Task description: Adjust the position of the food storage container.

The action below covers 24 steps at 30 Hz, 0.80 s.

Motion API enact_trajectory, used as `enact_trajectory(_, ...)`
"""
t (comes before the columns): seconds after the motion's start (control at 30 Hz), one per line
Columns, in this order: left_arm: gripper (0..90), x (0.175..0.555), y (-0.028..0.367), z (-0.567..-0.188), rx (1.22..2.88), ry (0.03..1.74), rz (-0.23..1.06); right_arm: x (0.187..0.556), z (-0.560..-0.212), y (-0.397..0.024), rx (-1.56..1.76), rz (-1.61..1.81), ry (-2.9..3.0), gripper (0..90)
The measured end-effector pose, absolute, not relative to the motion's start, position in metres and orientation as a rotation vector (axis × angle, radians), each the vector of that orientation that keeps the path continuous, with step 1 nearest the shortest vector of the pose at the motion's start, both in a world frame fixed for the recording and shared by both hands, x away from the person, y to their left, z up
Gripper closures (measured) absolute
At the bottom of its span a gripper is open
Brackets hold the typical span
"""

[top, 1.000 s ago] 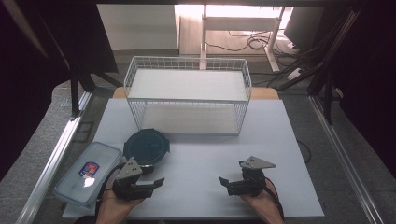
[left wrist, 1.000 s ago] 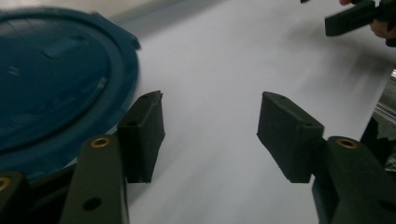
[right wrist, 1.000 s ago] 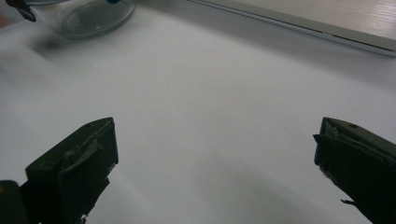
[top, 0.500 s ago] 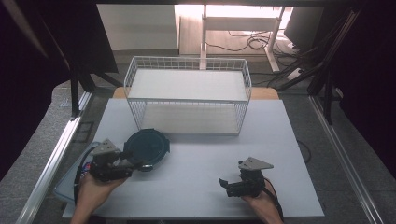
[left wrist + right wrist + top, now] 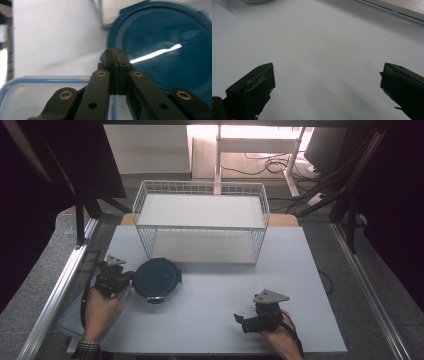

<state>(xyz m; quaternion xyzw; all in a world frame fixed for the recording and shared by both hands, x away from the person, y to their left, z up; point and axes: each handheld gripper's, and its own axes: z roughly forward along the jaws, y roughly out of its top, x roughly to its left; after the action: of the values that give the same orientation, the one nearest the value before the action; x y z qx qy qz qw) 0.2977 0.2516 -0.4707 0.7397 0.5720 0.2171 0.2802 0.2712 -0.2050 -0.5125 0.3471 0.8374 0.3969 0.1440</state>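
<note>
A round dark teal lid [image 5: 156, 278] lies on the white table in front of the wire basket. My left gripper [image 5: 120, 276] sits at its left edge, over a clear container with a blue rim [image 5: 75, 317]. Its jaws are pressed together with nothing between them, and the tip [image 5: 115, 53] reaches the round teal lid [image 5: 165, 50] just beyond the blue-rimmed container [image 5: 37, 95]. My right gripper [image 5: 240, 319] rests low on the table at the front right, held by a hand. There its fingers [image 5: 255, 87] stand wide apart over bare white surface.
A white wire basket [image 5: 200, 222] with two levels stands at the back middle of the white table [image 5: 300, 270]. A metal rail [image 5: 55, 290] runs along the left side. Cables lie on the floor behind.
My left gripper has moved left and back, from the table's front to the left edge of the teal lid, above the clear container. The right gripper has stayed in place.
</note>
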Motion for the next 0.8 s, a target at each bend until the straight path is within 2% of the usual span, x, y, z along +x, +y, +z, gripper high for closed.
enact_trajectory(0.23,90.0,0.307,0.254,-0.481,2.012,1.588,0.566,0.271,-0.513,-0.204,0.995,1.140,2.418,0.0)
enact_trajectory(0.5,90.0,0.309,0.239,-0.479,2.070,1.619,0.661,0.271,-0.515,-0.202,0.990,1.130,2.435,0.0)
enact_trajectory(0.8,90.0,0.309,0.219,-0.479,2.055,1.542,0.562,0.271,-0.514,-0.202,0.973,1.138,2.438,0.3)
